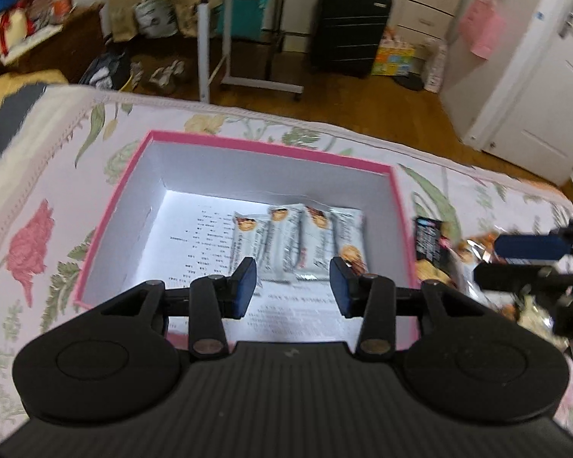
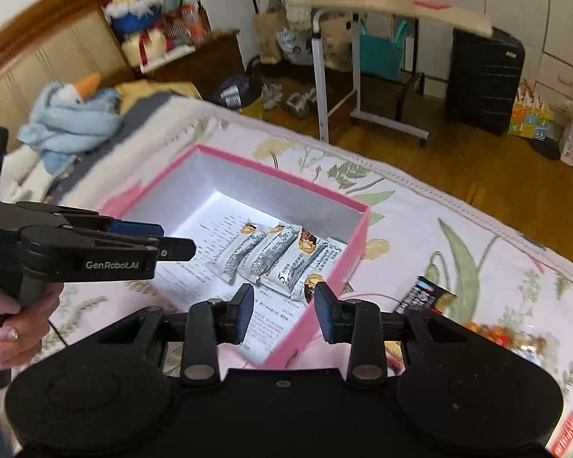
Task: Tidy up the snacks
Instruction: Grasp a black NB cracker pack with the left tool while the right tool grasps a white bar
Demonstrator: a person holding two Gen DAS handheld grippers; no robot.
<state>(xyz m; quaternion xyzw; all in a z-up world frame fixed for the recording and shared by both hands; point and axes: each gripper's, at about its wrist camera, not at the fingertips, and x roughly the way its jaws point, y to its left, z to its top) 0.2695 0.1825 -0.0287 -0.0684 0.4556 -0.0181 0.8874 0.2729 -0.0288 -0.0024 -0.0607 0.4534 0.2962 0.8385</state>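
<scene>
Nothing sits between the fingers of my left gripper [image 1: 293, 286]; they stand a little apart, above the near half of the pink box [image 1: 248, 145]. My right gripper [image 2: 284, 313] is the same: fingers a little apart, holding nothing, over the box's near right corner.

Below them, four silver snack bars [image 1: 298, 240] lie side by side on a printed sheet [image 1: 206, 229] on the box floor, toward its right wall. The left half of the floor is bare white. The box is open-topped, with walls rising all around the bars.

It rests on a bed with a floral cover [image 1: 38, 198]. Just right of the box lies a dark snack packet [image 2: 424, 295], and nearer to me a blurred heap of orange wrappers [image 2: 492, 334]. Left of the box the cover is free right to the bed's edge.

Past the far edge is wooden floor [image 1: 382, 103], then a rolling side counter [image 2: 393, 7], a black suitcase [image 1: 347, 23] and a white door [image 1: 534, 87] at the far right. A blue plush toy [image 2: 72, 114] lies at the far left of the bed.
</scene>
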